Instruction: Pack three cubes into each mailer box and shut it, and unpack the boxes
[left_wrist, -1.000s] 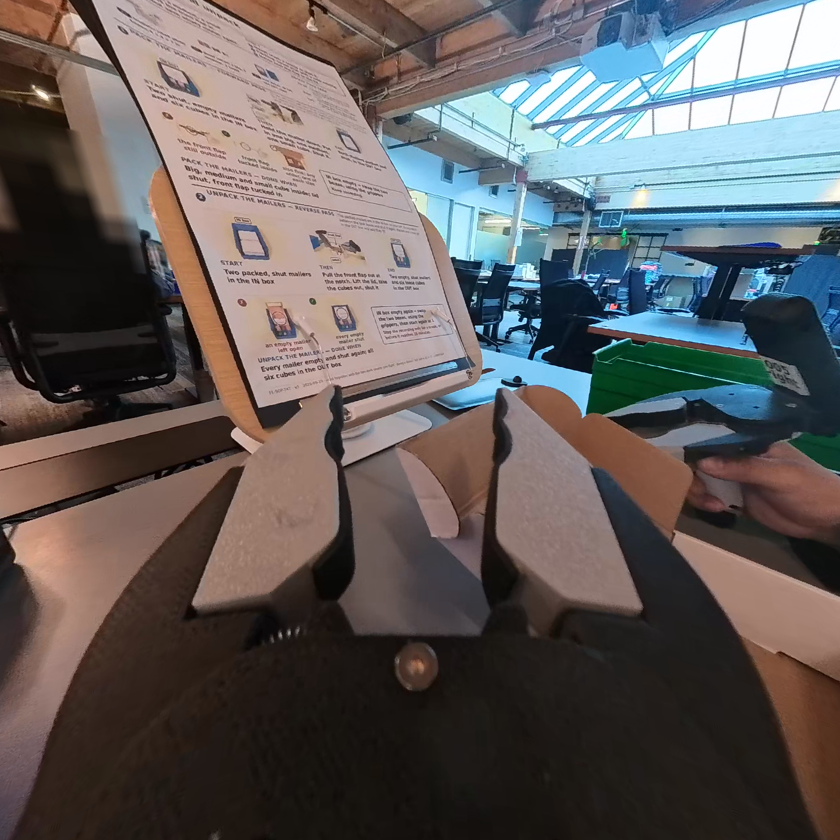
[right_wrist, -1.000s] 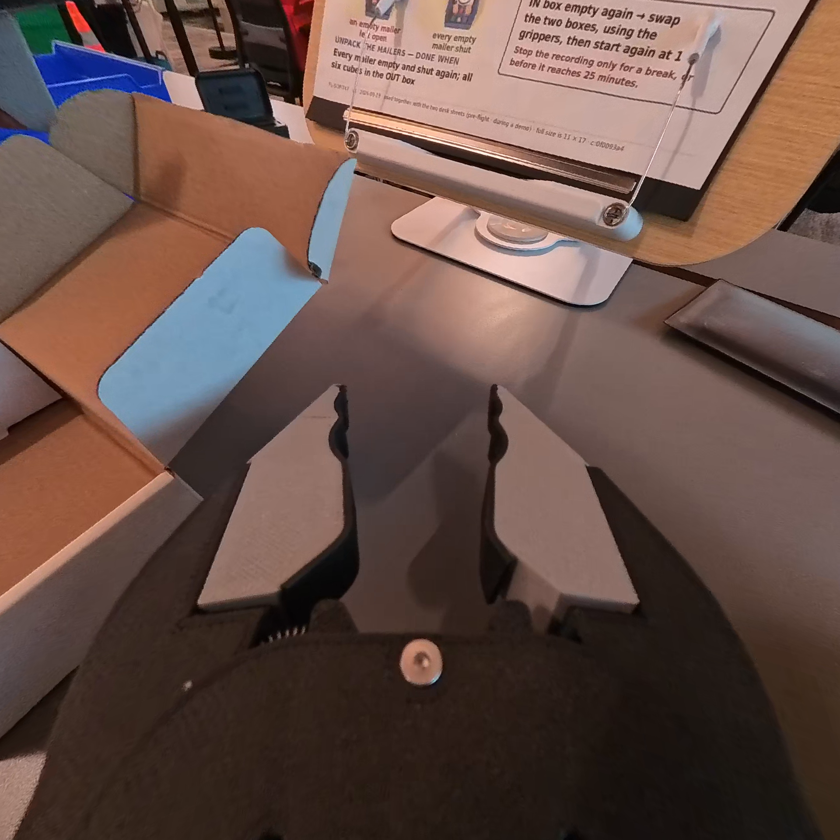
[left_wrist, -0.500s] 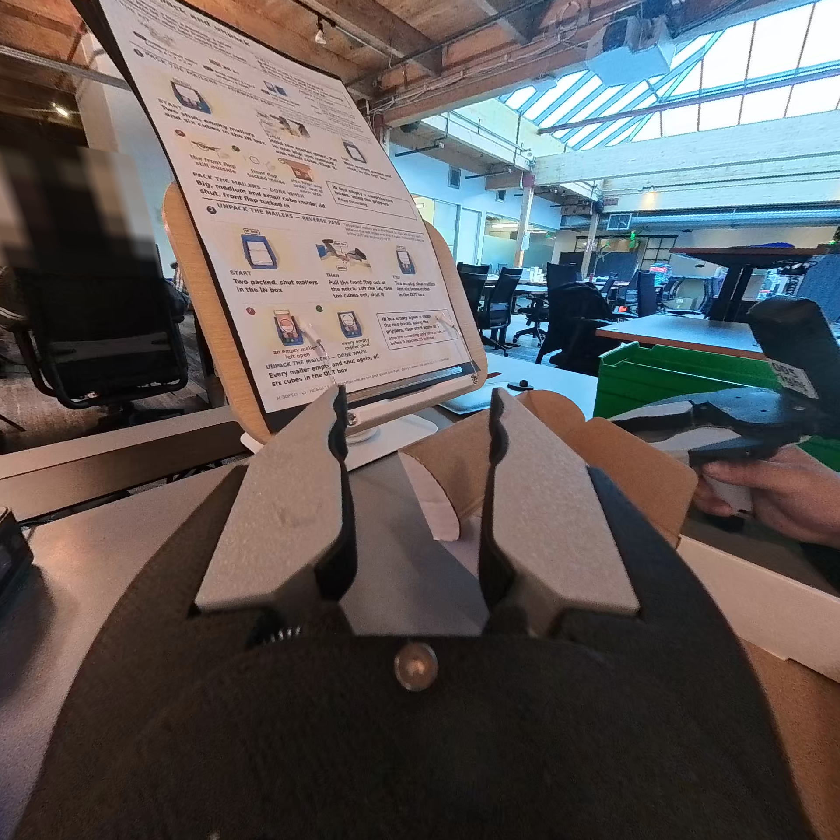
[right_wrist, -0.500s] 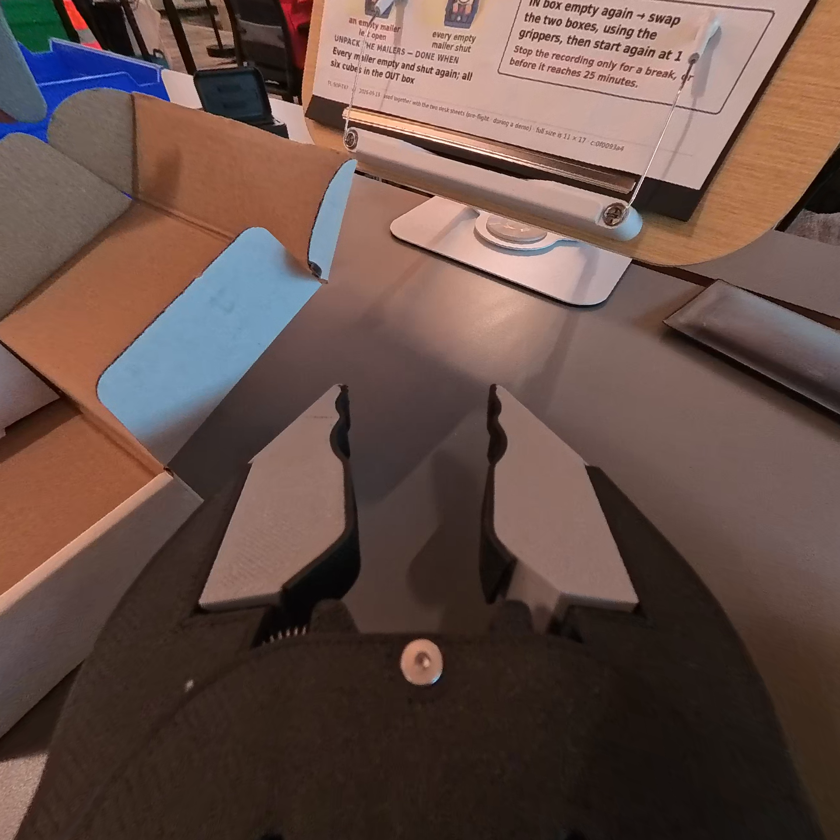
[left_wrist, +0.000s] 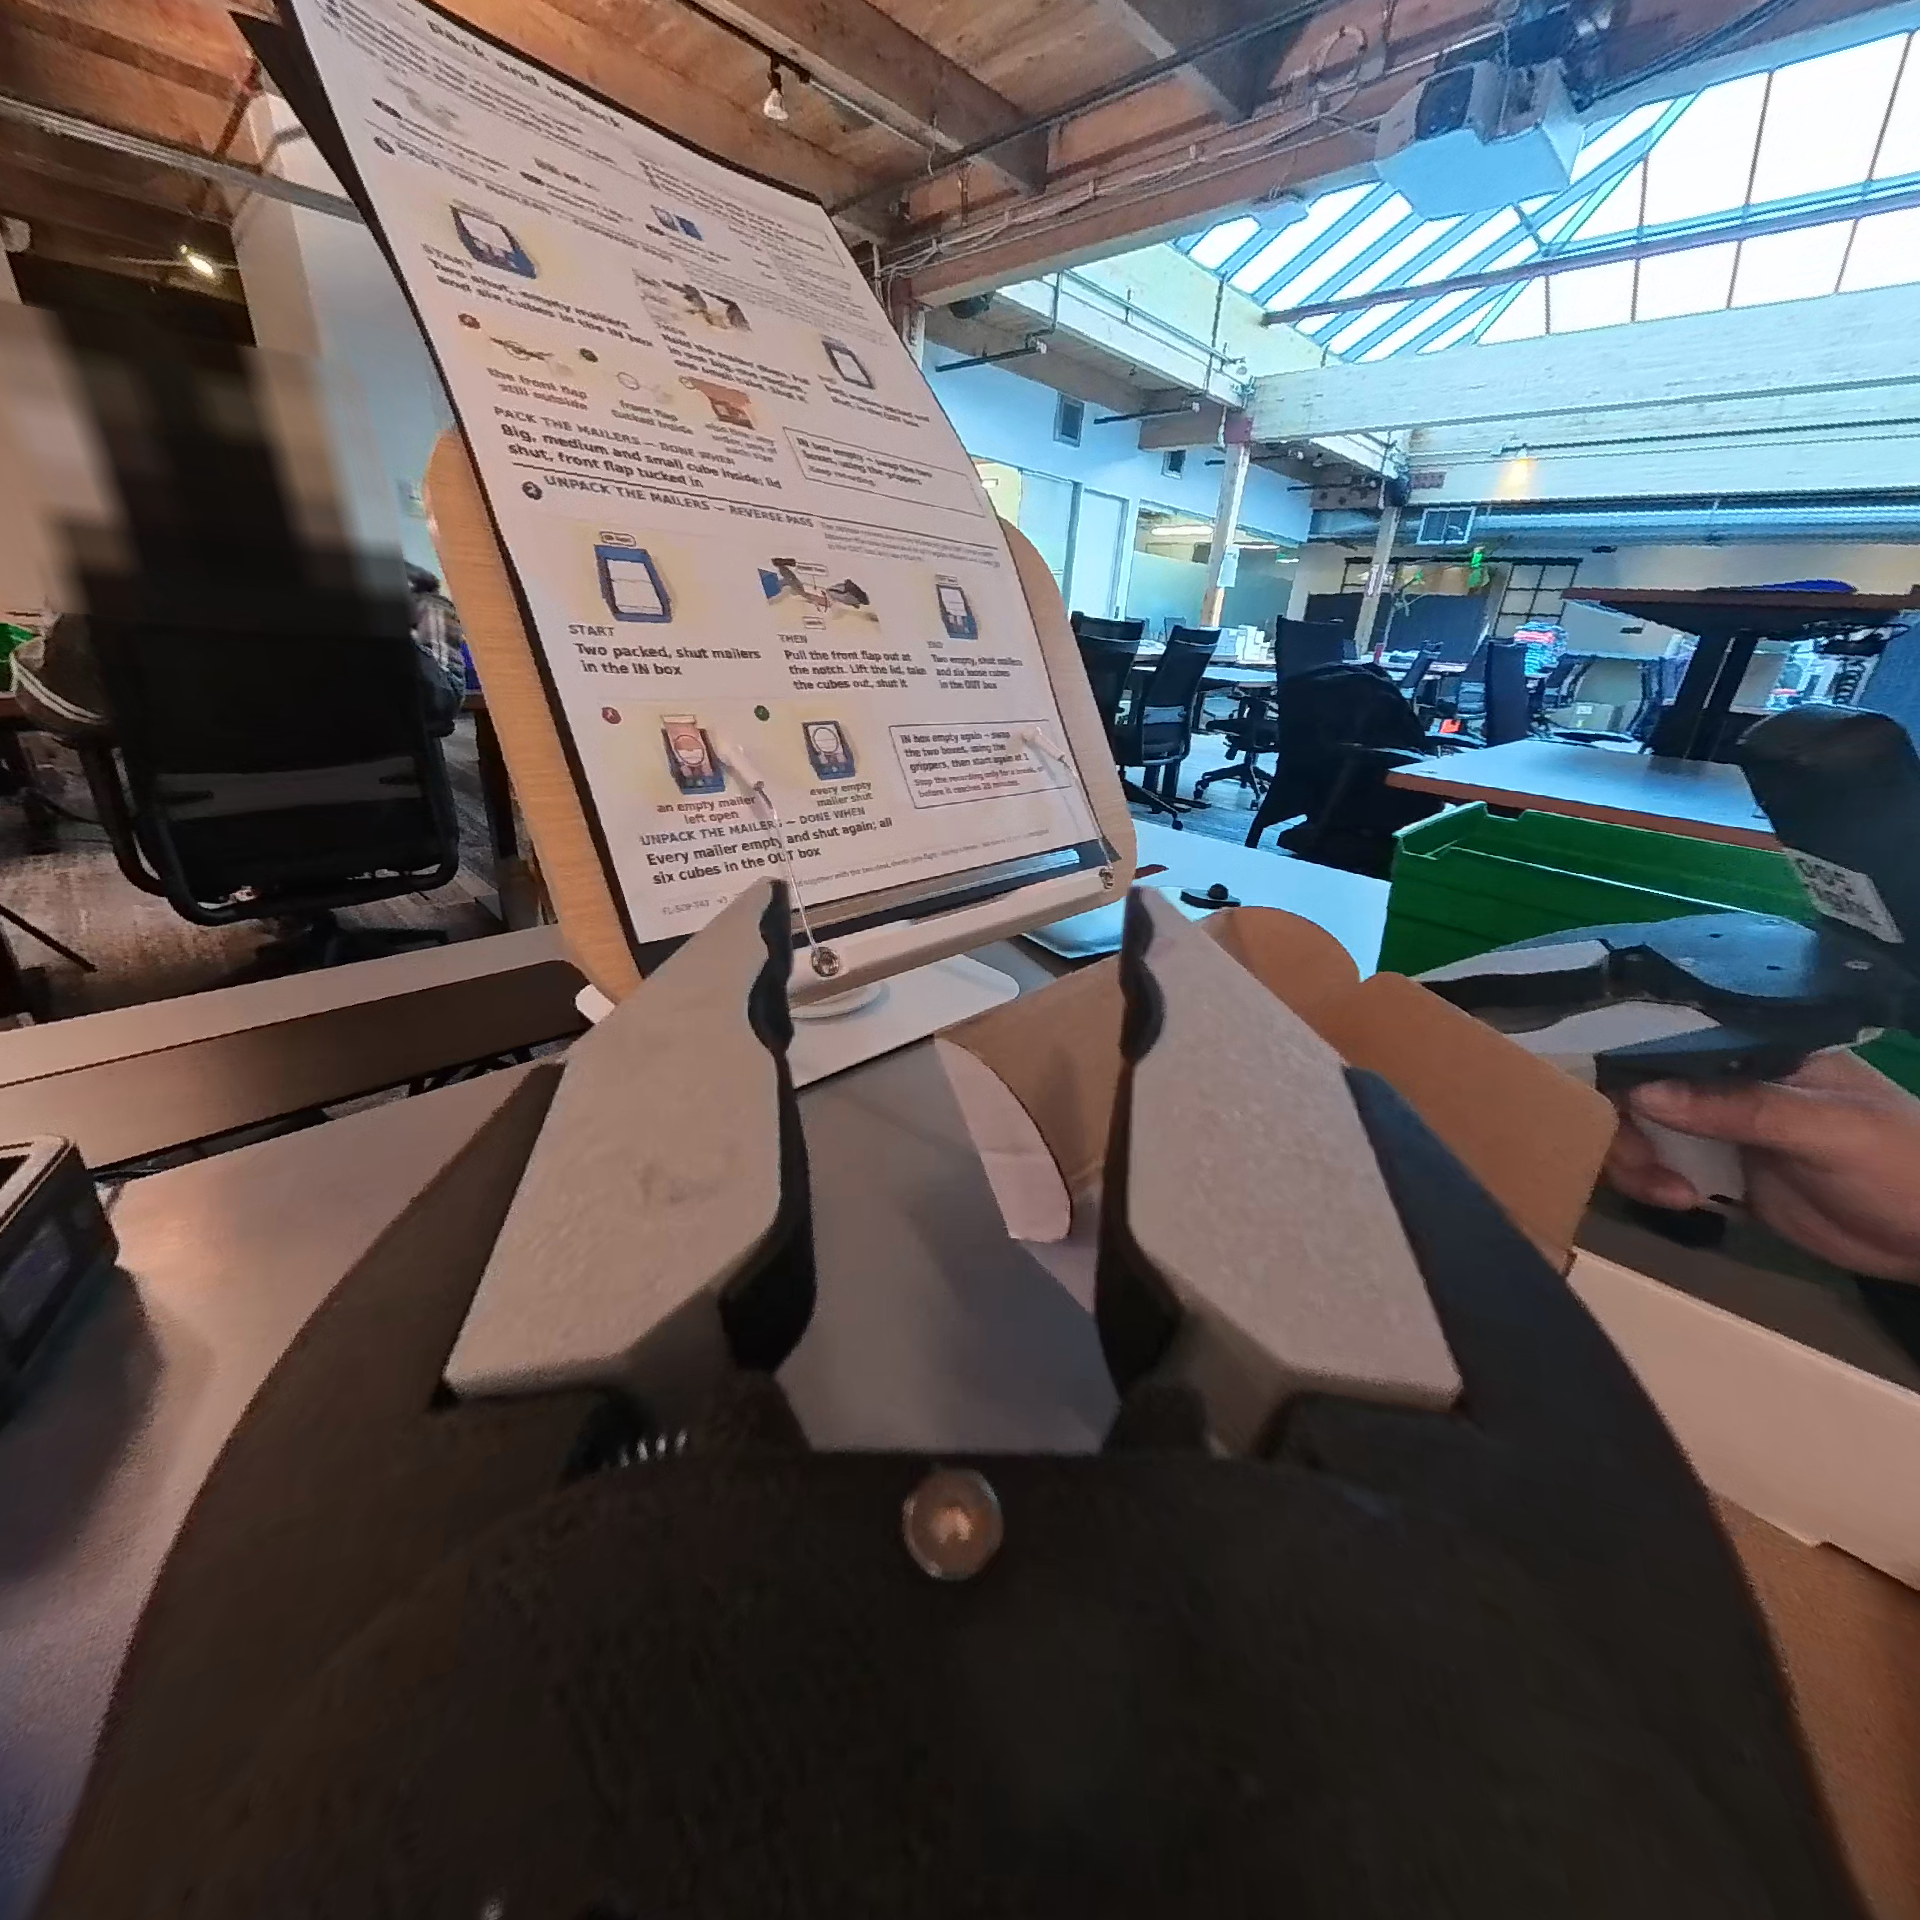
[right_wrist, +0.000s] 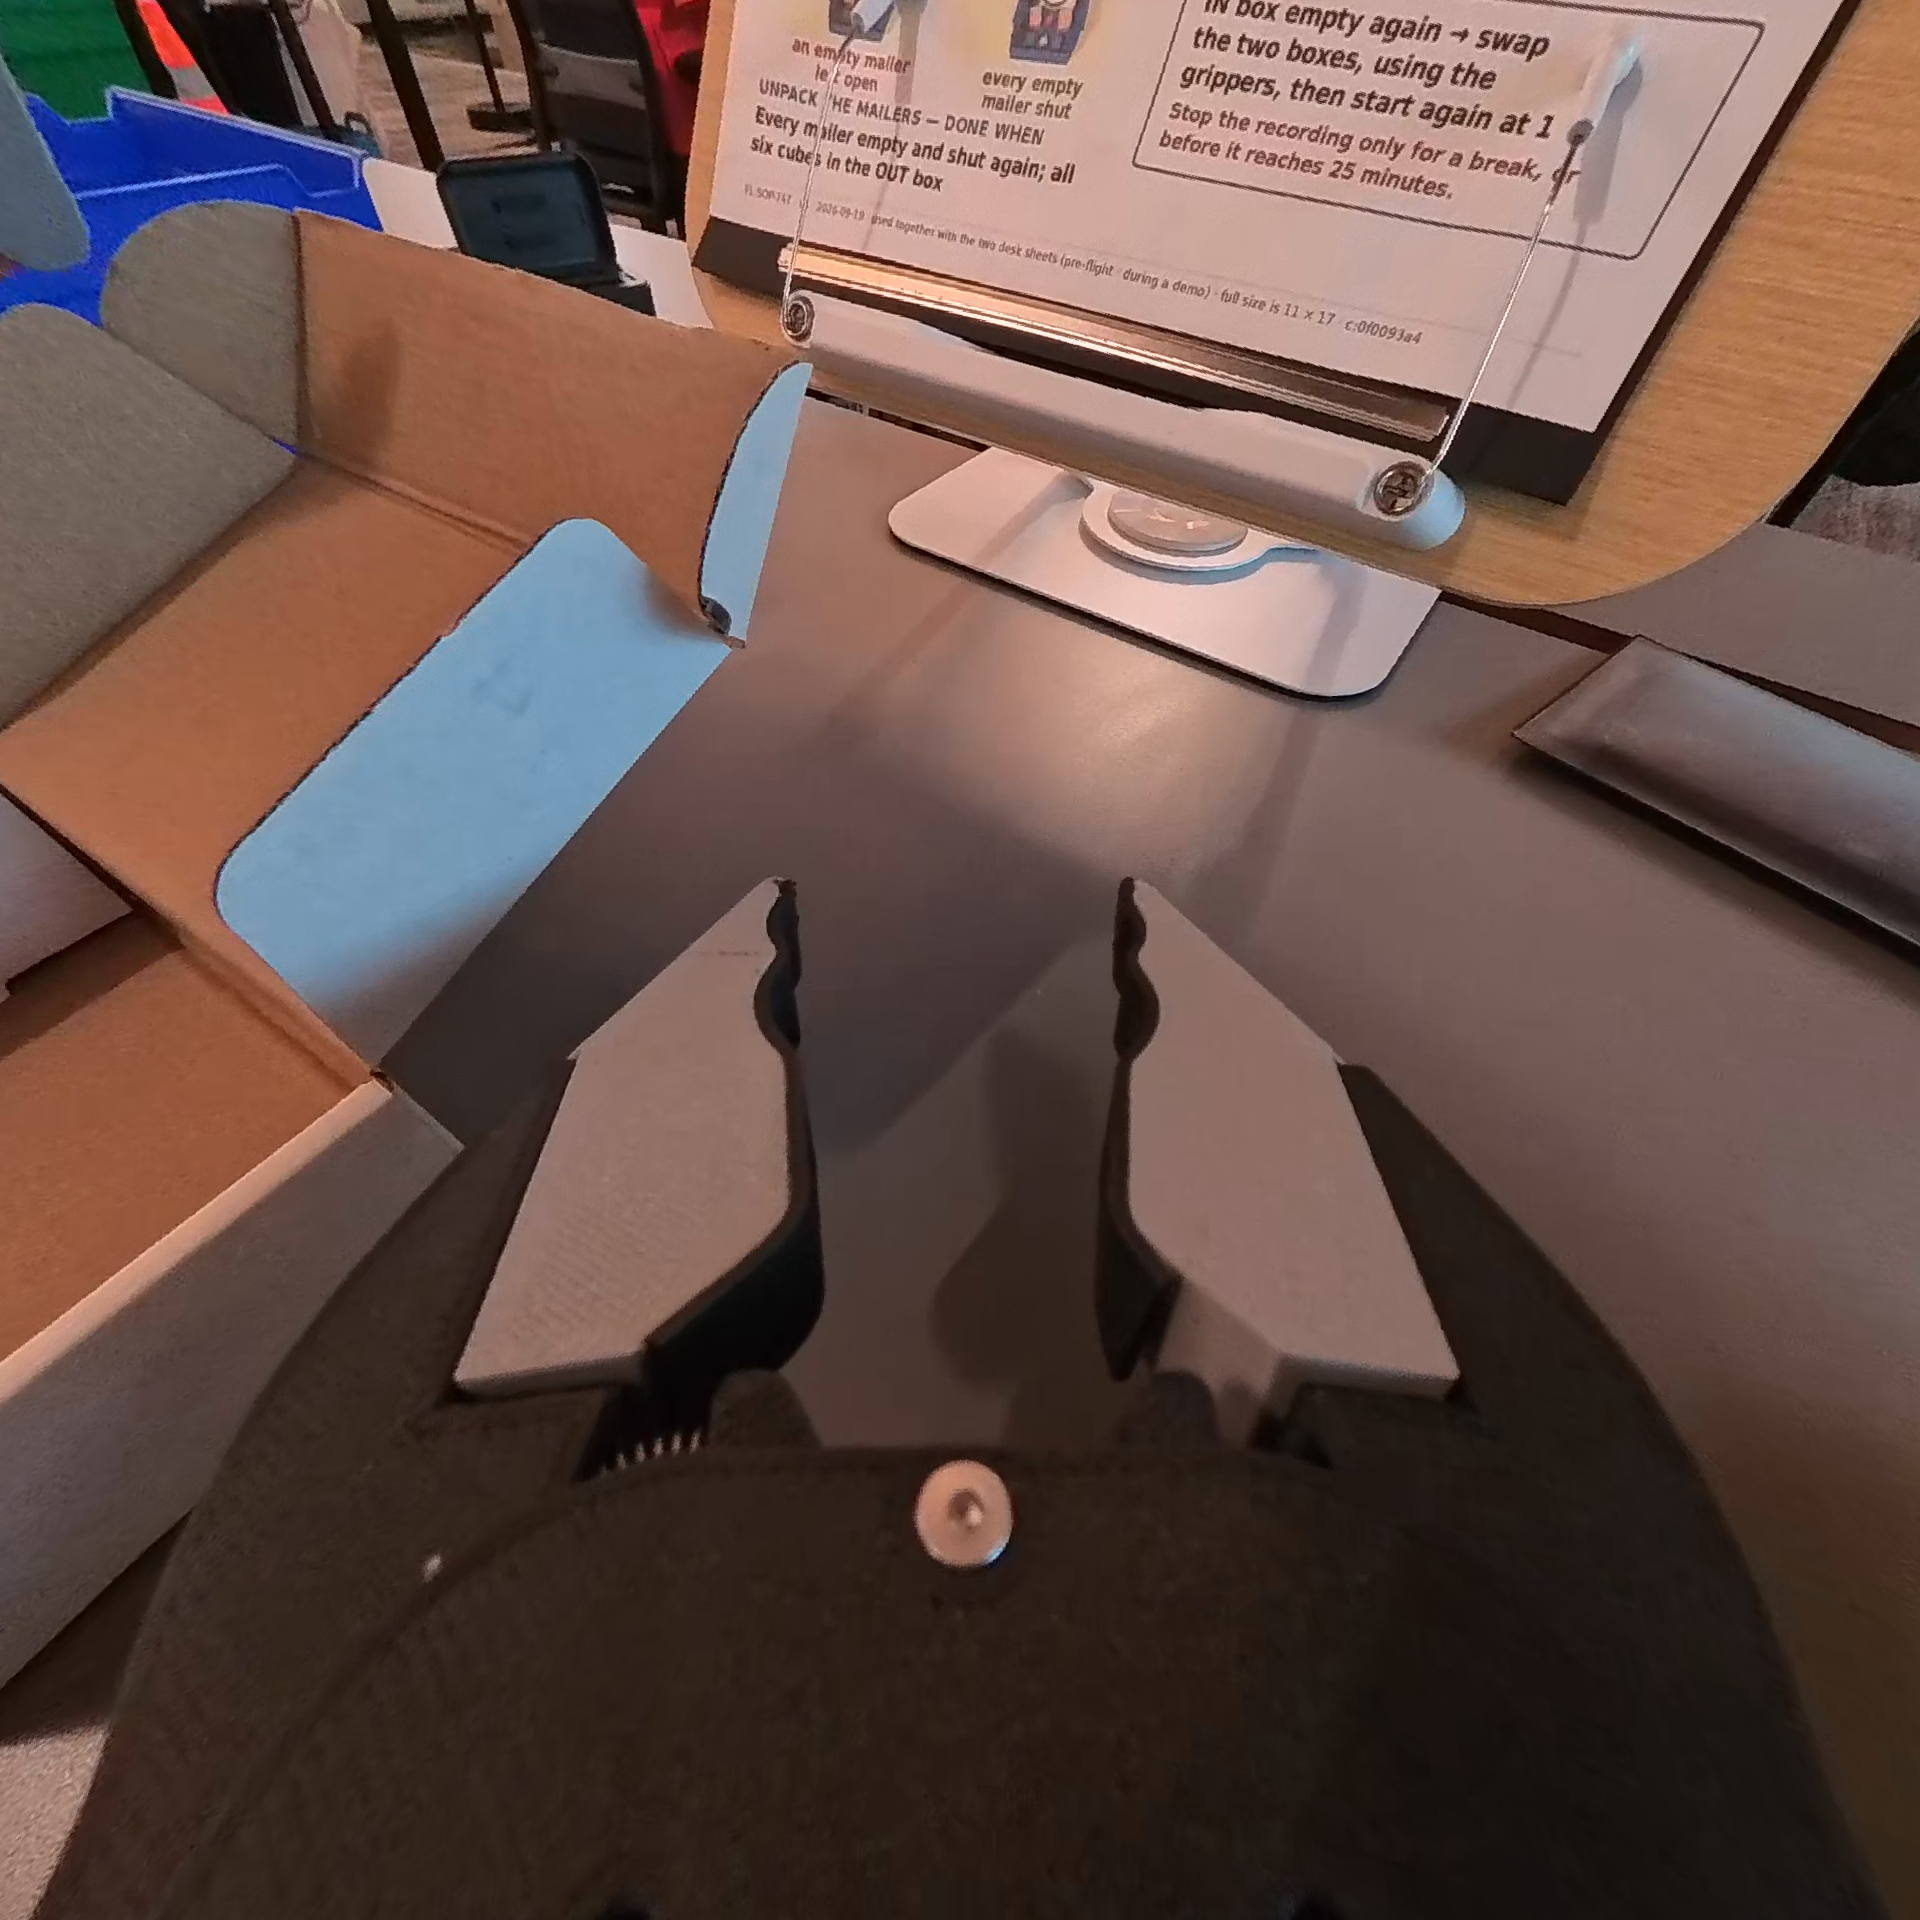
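one open mailer box (right_wrist: 343, 665), two empty grippers (right_wrist: 956, 904)

The left tongs (left_wrist: 951, 961) gape empty over the grey table (left_wrist: 312, 1195), facing an open mailer box (left_wrist: 1455, 1081).

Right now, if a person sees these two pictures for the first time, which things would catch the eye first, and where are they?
Probably the instruction sheet first, propped on a wooden stand at the back of the grey table. Next the open mailer box, left of the right gripper, its lid standing up. Both grippers are open and empty; the left gripper points toward the stand, with a green bin far to its right.
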